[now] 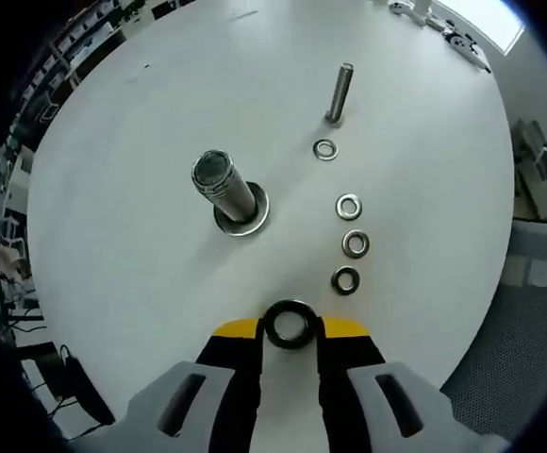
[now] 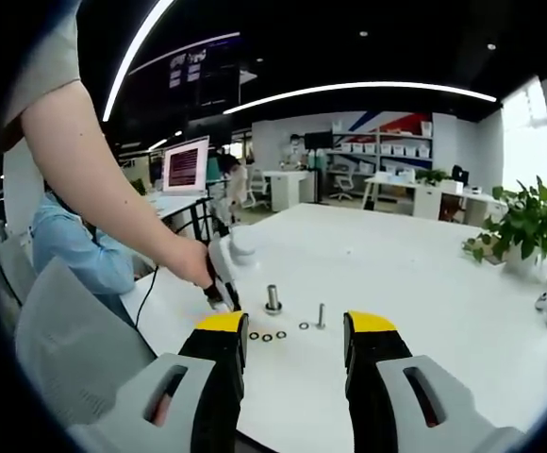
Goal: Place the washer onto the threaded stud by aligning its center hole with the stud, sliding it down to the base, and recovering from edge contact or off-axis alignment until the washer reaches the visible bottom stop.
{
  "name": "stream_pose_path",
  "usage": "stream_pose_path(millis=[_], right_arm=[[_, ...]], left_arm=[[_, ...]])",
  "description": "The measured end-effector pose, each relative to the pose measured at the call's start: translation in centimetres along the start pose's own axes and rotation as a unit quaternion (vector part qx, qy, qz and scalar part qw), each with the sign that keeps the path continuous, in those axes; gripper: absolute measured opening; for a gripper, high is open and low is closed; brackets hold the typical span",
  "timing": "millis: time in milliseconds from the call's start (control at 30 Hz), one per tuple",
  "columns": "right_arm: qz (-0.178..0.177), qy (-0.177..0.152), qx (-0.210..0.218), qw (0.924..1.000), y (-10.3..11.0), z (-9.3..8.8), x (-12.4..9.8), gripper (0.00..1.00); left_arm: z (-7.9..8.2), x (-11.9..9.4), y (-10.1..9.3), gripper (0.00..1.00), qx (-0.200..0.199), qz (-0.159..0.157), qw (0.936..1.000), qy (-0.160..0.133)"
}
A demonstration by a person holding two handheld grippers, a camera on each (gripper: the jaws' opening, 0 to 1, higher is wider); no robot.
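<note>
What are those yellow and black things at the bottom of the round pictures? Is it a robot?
No robot: a person holds a grabbing tool in each hand, and each tool carries a camera looking along its own two fingers. The left gripper looks down on a white table and pinches a dark washer, a metal ring with a hole. Beyond it lie four loose washers, a thick stud with a washer at its base, and a thin bolt standing up. The right gripper is open and holds nothing. It looks across the same table, where the person's hand holds the other tool.
</note>
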State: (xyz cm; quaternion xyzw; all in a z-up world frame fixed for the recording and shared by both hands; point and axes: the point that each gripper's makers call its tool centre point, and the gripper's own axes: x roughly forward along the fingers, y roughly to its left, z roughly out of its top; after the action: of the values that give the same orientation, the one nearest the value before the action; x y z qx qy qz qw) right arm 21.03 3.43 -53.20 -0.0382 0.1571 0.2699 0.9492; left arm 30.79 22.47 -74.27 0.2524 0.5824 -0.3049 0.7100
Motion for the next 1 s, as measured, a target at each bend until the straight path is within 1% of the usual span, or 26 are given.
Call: stream_pose_path(millis=[67, 267, 400, 567, 833, 1000], right_arm=[[-0.001, 0.000, 0.000, 1.0000, 0.0, 0.0, 0.0, 0.43], [-0.002, 0.001, 0.001, 1.0000, -0.1, -0.1, 0.0, 0.43], [-0.002, 0.000, 0.001, 1.0000, -0.1, 0.0, 0.0, 0.43], [-0.003, 0.001, 0.003, 1.0000, -0.2, -0.1, 0.0, 0.43], [-0.002, 0.002, 0.002, 1.0000, -0.1, -0.1, 0.0, 0.43], [-0.002, 0.003, 0.001, 1.0000, -0.1, -0.1, 0.0, 0.43]], left_arm=[[-0.2, 0.0, 0.1, 0.19, 0.006, 0.002, 1.0000, 0.004], [-0.9, -0.2, 0.8, 0.19, -0.003, 0.005, 1.0000, 0.003], [-0.8, -0.8, 1.2, 0.19, 0.009, 0.007, 0.9999, 0.000], [0.3, -1.9, 1.6, 0.19, 0.032, 0.013, 0.9992, -0.019], [1.9, -3.5, 1.9, 0.19, 0.048, 0.015, 0.9979, -0.041], [3.2, -4.5, 2.1, 0.19, 0.063, 0.022, 0.9962, -0.056]])
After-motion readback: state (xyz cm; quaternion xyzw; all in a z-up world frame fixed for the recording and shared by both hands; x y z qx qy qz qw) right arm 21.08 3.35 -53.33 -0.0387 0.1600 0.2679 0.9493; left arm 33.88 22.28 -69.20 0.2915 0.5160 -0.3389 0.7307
